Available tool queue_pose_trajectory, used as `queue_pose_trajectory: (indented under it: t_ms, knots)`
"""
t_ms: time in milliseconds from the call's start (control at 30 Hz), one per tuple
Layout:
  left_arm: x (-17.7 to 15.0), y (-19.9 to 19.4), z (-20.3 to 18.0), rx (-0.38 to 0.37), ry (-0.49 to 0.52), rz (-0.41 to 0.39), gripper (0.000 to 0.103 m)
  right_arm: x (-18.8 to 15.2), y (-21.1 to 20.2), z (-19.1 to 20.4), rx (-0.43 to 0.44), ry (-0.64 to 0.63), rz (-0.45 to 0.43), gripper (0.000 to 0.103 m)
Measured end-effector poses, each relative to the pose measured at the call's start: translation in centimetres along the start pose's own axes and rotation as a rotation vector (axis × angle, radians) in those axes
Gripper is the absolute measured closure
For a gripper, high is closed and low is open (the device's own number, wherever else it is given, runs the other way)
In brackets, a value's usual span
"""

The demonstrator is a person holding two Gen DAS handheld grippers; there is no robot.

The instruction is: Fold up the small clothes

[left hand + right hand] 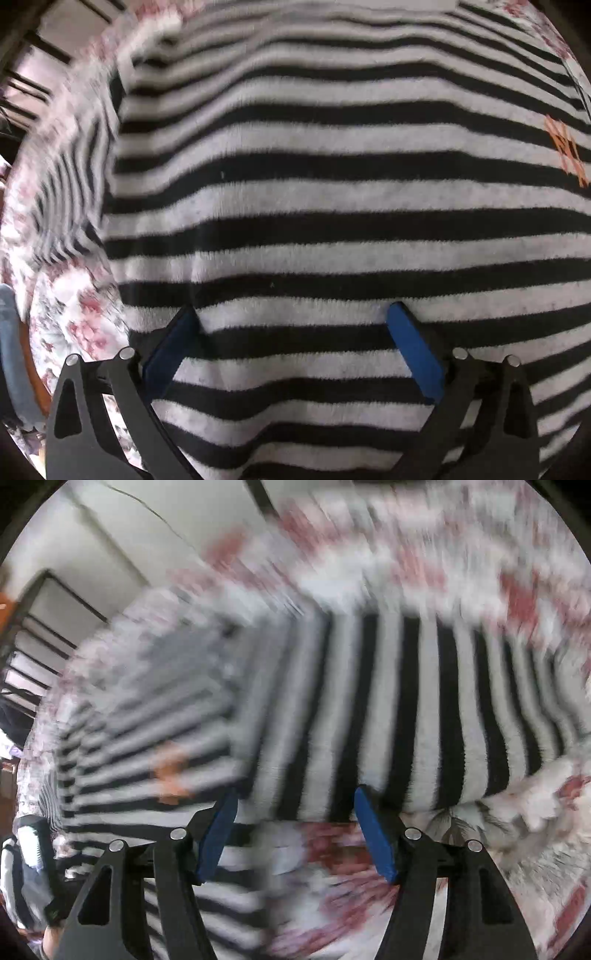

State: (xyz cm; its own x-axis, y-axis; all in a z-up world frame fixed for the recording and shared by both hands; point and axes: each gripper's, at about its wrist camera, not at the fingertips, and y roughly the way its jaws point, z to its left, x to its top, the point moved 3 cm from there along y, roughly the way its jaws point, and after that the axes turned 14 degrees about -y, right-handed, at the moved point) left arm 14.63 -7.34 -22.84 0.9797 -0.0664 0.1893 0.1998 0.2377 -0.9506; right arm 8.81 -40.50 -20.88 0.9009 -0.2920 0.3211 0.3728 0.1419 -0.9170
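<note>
A black-and-white striped sweater [314, 177] with a small orange emblem [565, 151] lies spread on a floral sheet [81, 314]. My left gripper [293, 314] is open, its blue pads wide apart just above the sweater's body. In the right wrist view the sweater [406, 709] is blurred by motion; one sleeve runs to the right, the body with the orange emblem [170, 771] lies at the left. My right gripper [295, 801] is open and empty over the sleeve's lower edge.
The floral sheet [424, 557] covers the surface all around the sweater. A dark metal bed frame [33, 635] and a pale wall [147, 535] stand at the far left. The other gripper's body [33, 853] shows at the lower left.
</note>
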Motion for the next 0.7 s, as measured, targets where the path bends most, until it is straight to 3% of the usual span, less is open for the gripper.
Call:
queue_pose_trajectory:
  t_ms: [67,133,167,233,333,367,400,433,500,533,633,700]
  knots:
    - [0.0,-1.7,-1.3,0.037,0.088,-0.068,0.005,0.0,-1.0,-1.2,0.035,0.086,-0.032,0.05]
    - [0.7,-3.5,-1.8,-0.023,0.102,-0.158,0.005,1.6,-4.3,-1.1,0.088,0.054,-0.148,0.048]
    - [1.1,-4.7,-2.1,-0.062,0.088,-0.199,0.005,2.4,-5.3,-1.4,0.043,0.015,-0.187,0.047]
    - [1.5,-5.5,-2.5,-0.099,0.085,-0.219,0.005,3.9,-7.1,-4.5,-0.142,0.0,-0.228,0.041]
    - [1.8,-3.8,-3.4,-0.067,0.133,-0.204,0.005,2.0,-5.7,-12.7,-0.249,0.223,-0.142,0.041]
    - [1.8,-2.7,-3.2,-0.032,0.156,-0.191,0.005,0.3,-4.0,-16.5,-0.224,0.325,-0.089,0.044]
    - [1.7,-1.8,-3.4,-0.02,0.165,-0.18,0.004,-0.8,-3.1,-18.5,-0.131,0.384,-0.11,0.051]
    - [1.0,-1.9,-3.2,-0.023,0.16,-0.172,0.004,-1.1,-3.4,-19.5,-0.1,0.438,-0.139,0.06]
    - [1.5,-2.0,-2.9,-0.047,0.128,-0.169,0.004,-0.4,-5.2,-19.2,-0.081,0.497,-0.179,0.058]
    - [1.6,-2.3,-2.8,-0.063,0.114,-0.175,0.004,0.8,-6.7,-17.9,-0.048,0.464,-0.253,0.058]
    - [2.5,-3.2,-2.3,-0.107,0.066,-0.216,0.004,3.7,-7.7,-12.0,0.02,0.301,-0.347,0.053]
    - [2.8,-3.2,-2.3,-0.08,0.053,-0.222,0.004,5.6,-6.2,-7.2,0.056,0.177,-0.334,0.049]
